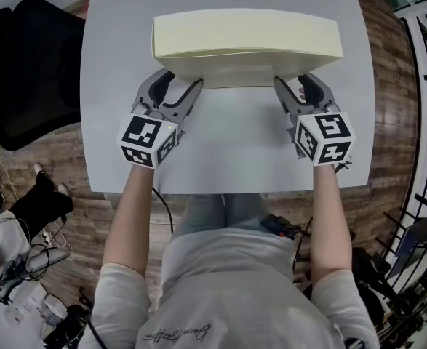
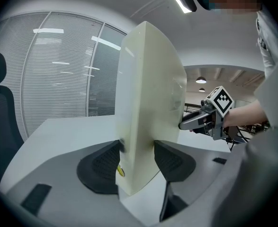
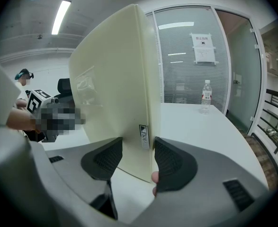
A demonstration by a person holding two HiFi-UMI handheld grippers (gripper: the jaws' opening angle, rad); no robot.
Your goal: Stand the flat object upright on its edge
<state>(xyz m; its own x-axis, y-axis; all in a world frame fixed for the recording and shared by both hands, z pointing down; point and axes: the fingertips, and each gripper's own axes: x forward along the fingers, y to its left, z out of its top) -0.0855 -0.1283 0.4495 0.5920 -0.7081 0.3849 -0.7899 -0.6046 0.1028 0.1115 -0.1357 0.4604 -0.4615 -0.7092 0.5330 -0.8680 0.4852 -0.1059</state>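
A cream flat binder (image 1: 246, 38) stands upright on its long edge across the far part of the white table (image 1: 235, 158). My left gripper (image 1: 184, 82) is shut on its left end; in the left gripper view both dark pads (image 2: 103, 167) press the binder (image 2: 148, 103) from either side. My right gripper (image 1: 294, 82) is shut on the right end, and the right gripper view shows the binder (image 3: 115, 79) clamped between the pads (image 3: 174, 162), beside a small printed label (image 3: 144, 136). From the left gripper view the right gripper (image 2: 195, 122) shows at the binder's far end.
A black office chair (image 1: 24, 64) stands left of the table. A water bottle (image 3: 205, 96) sits on the table's far side by a glass partition. Black metal railing (image 1: 424, 122) runs along the right. Cables and gear lie on the wooden floor (image 1: 24, 297).
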